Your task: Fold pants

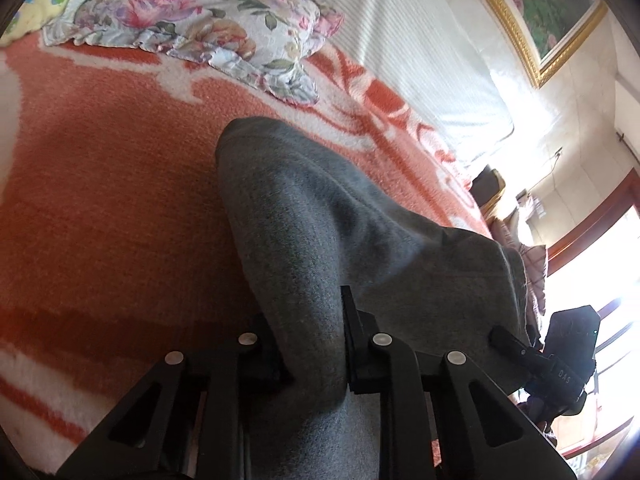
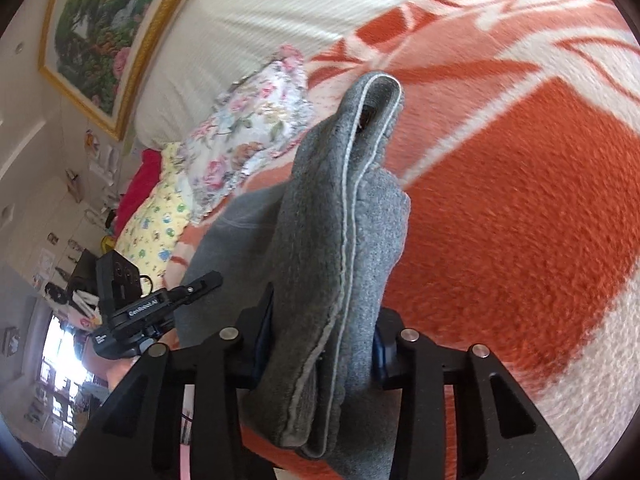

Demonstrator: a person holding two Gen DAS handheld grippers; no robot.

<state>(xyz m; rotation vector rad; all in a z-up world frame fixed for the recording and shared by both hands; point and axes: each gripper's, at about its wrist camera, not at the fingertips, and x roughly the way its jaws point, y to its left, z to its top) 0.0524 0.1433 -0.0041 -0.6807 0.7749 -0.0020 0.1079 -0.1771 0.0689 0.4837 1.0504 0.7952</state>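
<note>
Holding grey pants (image 1: 320,216) in both grippers above an orange-and-white blanket (image 1: 100,184) spread over a bed. In the left wrist view, left gripper (image 1: 310,340) clamped narrowly on a thick bunch of the grey fabric, black fingers (image 1: 352,320) pressed against it on either side, cloth rising ahead to a rounded folded end and spreading to the right toward the other tool. Right gripper (image 1: 560,360) visible there at the lower right, its tip touching the same cloth's edge. In the right wrist view, right gripper (image 2: 324,336) closed likewise on a stacked, doubled-over band of the pants (image 2: 340,220), pale stitched seam running along its length, the loop end pointing toward the head of the bed, clear of the blanket (image 2: 500,220). Left gripper (image 2: 160,304) seen at the lower left, beside the hanging grey cloth. Floral pillow (image 1: 180,12) lying at the blanket's far edge, a yellow patterned pillow (image 2: 156,224) just beside it, and a red cloth (image 2: 140,184) past that. White striped bedding (image 1: 400,40) along the wall side of the bed. Gold-framed landscape picture (image 2: 100,28) on the wall above. Bright window (image 1: 592,260) past the foot of the bed.
</note>
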